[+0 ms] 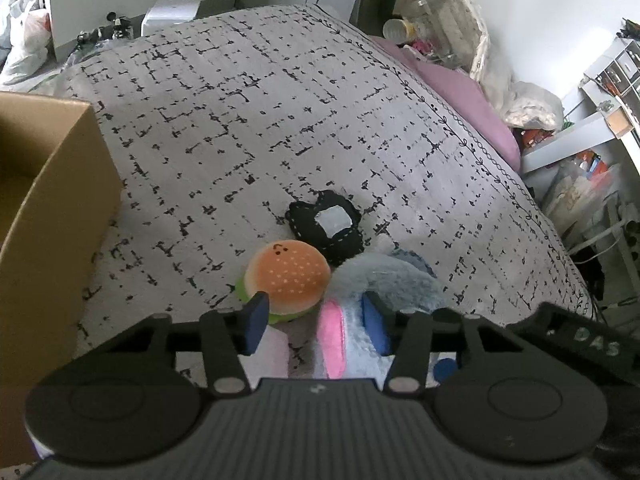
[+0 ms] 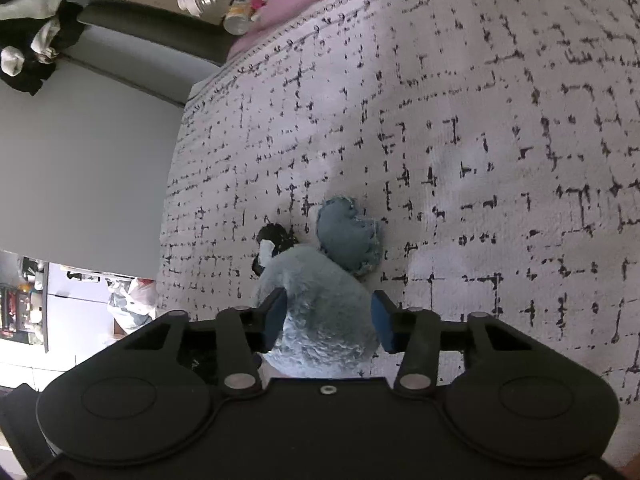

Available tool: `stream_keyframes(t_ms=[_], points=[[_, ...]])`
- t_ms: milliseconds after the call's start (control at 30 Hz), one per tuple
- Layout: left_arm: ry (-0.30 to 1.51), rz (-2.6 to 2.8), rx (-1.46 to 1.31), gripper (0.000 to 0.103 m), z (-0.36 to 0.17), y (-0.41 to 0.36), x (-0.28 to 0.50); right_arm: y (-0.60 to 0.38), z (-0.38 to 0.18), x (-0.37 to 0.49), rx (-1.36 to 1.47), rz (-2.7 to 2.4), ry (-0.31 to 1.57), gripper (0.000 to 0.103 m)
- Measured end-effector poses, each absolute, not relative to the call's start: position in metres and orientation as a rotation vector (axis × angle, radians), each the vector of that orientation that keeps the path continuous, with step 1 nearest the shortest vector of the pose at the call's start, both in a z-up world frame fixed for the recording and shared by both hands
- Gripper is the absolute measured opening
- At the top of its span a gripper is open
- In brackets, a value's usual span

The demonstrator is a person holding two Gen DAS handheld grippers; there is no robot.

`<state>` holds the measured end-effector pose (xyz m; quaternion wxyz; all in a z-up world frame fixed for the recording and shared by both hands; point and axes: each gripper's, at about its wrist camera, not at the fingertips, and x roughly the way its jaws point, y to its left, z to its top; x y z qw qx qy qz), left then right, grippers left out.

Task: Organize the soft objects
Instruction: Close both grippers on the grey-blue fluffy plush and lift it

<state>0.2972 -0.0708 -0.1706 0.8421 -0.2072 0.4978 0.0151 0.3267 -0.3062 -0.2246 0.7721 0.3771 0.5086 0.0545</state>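
A plush burger (image 1: 286,280), a black stitched soft toy (image 1: 326,226) and a grey-blue furry plush with pink parts (image 1: 360,312) lie together on the patterned bedspread (image 1: 248,120). My left gripper (image 1: 316,324) is open, its fingers on either side of the burger's edge and the pink-and-white plush. My right gripper (image 2: 328,320) is open around the grey furry plush (image 2: 320,312), its pads beside the fur. A blue denim heart-shaped cushion (image 2: 348,236) and the black toy (image 2: 272,244) lie just beyond.
An open cardboard box (image 1: 44,208) stands at the left on the bed. A pink pillow (image 1: 468,96), bottles and bags (image 1: 432,12) crowd the far right. The bed's edge (image 2: 172,200) drops off to the left in the right wrist view.
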Motion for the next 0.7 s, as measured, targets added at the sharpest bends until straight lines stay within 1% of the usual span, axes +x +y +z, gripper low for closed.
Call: stream_keyframes(t_ms=[67,133,200,300,700], points=[[1.07,0.013,-0.464,0.044,-0.173,-0.073,0.299,-0.304,-0.228,0.328,0.79,0.13,1.096,0.039],[1.105,0.004,-0.535,0.031,-0.18,-0.072,0.301,-0.303,-0.234,0.33,0.766,0.115,1.107,0.038],[1.12,0.001,-0.601,0.022,-0.183,-0.071,0.3,-0.304,-0.234,0.329,0.778,0.124,1.105,0.032],[1.101,0.018,-0.57,0.02,-0.174,-0.077,0.296,-0.3,-0.221,0.326,0.716,0.143,1.063,0.027],[0.982,0.047,-0.53,0.02,-0.126,-0.065,0.263,-0.286,-0.179,0.301,0.672,0.29,0.947,0.025]])
